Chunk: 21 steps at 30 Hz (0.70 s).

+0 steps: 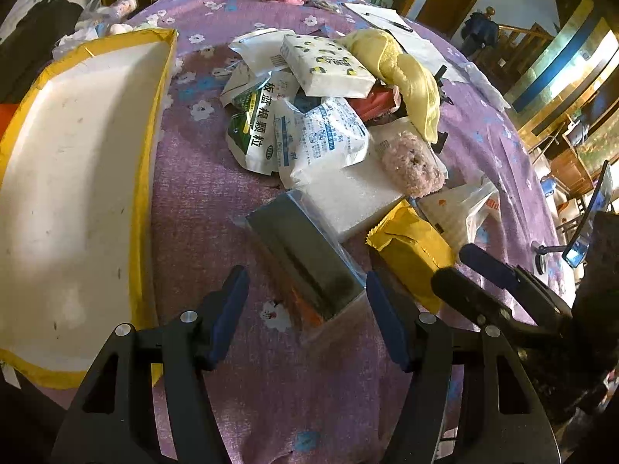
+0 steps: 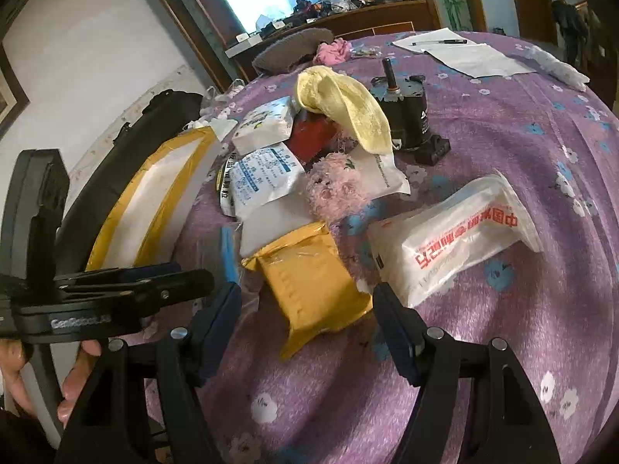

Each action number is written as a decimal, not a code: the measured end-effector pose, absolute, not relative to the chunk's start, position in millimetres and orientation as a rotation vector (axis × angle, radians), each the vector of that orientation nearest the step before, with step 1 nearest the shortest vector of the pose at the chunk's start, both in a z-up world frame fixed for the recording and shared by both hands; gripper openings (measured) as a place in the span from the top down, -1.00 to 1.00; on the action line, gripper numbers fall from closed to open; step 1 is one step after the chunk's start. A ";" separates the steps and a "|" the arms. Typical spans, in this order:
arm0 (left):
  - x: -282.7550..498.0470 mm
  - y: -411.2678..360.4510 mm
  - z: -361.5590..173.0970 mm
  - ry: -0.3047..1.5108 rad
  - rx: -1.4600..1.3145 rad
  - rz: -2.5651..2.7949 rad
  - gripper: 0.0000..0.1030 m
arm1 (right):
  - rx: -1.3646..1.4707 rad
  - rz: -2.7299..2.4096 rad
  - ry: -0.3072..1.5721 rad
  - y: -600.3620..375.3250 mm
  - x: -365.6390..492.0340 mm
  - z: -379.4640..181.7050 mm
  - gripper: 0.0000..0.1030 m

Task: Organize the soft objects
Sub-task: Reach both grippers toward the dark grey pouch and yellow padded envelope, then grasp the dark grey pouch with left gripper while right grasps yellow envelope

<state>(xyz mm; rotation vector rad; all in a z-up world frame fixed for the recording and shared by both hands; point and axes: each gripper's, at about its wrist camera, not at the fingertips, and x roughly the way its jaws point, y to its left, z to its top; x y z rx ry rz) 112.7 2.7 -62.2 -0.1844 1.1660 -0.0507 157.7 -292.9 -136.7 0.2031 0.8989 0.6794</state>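
The soft things lie in a heap in the middle of the surface (image 1: 201, 178), which has a purple flowered cloth on it. A big white tray with a yellow rim (image 1: 153, 123) sits just beside the heap, and nothing is in the part that shows.

The left tool (image 1: 307, 301) is wide open and holds nothing. It hangs over a dark block in a clear bag (image 1: 305, 255). I think the block is squashy like a sponge, and the bag looks slippery, so a grab across the middle of the block seems best.

The right tool (image 2: 307, 309) is wide open too, with nothing in it. The yellow packet (image 2: 313, 274) lies right in front of it. The packet looks light and puffy, and it may crinkle (grab the fat middle, not the thin end).

The yellow towel (image 2: 348, 104) and the fluffy pink toy (image 2: 334, 189) look very soft and floppy. The white pouches look light and smooth.

One green and white pouch (image 1: 251, 127) says 板蓝根颗粒. The clear bag with red writing (image 2: 460, 243) has words, upside down, that start with 中国. The left tool's frame says GenRobot.AI, as well as I can read it.
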 end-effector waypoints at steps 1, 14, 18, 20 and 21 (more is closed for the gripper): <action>112.5 3.1 -62.1 1.166 -0.179 -0.045 -0.24 | 0.198 0.674 0.900 -291.7 159.7 -136.4 -0.37; 133.0 -3.7 -74.8 1.242 -0.125 -0.023 -0.24 | 0.148 0.671 0.936 -283.1 148.6 -152.4 -0.04; 144.7 -3.8 -79.4 1.279 -0.133 -0.021 -0.24 | 0.159 0.661 0.945 -285.4 146.9 -152.3 -0.04; 148.6 -4.0 -79.6 1.267 -0.133 -0.015 -0.24 | 0.160 0.656 0.947 -285.1 147.5 -151.1 -0.04; 149.5 -5.9 -81.9 1.260 -0.114 -0.002 -0.24 | 0.167 0.654 0.949 -285.6 147.5 -151.7 -0.04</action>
